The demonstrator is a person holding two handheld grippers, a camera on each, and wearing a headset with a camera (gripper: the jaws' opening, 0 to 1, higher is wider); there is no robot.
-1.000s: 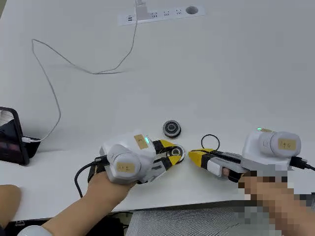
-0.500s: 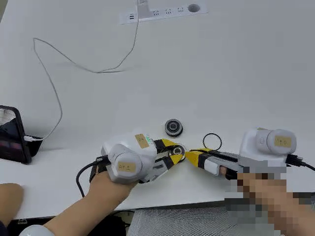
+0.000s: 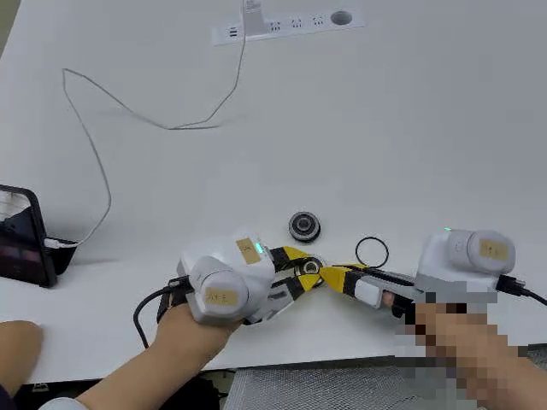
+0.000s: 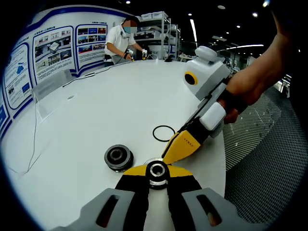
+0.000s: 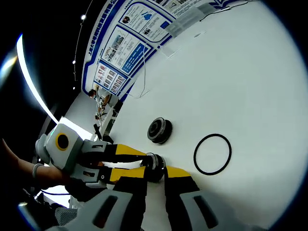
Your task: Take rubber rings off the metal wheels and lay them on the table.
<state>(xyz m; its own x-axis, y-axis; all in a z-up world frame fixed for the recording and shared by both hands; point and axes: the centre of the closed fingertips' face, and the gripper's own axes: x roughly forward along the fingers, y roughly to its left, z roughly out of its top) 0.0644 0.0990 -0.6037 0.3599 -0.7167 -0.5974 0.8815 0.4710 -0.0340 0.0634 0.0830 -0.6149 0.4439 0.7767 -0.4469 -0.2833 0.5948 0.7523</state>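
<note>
The left tool (image 3: 301,268) is clamping a small metal wheel (image 4: 158,170) between its yellow tips, jaws closed down to the wheel's width, holding it just above the bench (image 3: 410,128) close to the near edge. The right tool (image 3: 325,274) is pointing in from the other side with its jaws drawn nearly together and its tips touching the rim of that wheel. I cannot tell whether they are already nipping the rubber ring there, since the ring itself is too small to make out. One loose ring (image 3: 371,251) is lying flat on the bench just beyond the right tool, and a second wheel (image 3: 304,226) is lying beside it, a little farther from the near edge, touching neither. To my judgement, the step in hand is peeling the ring off the clamped wheel. Doing it well is going to mean the left tool gripping firmly on the metal faces so the wheel is not turning or slipping. The right tool should be catching only the rubber lip at one spot and rolling it outward over the rim, not tugging straight. Then it should be laying the ring down next to the loose one, clear of the second wheel.
</note>
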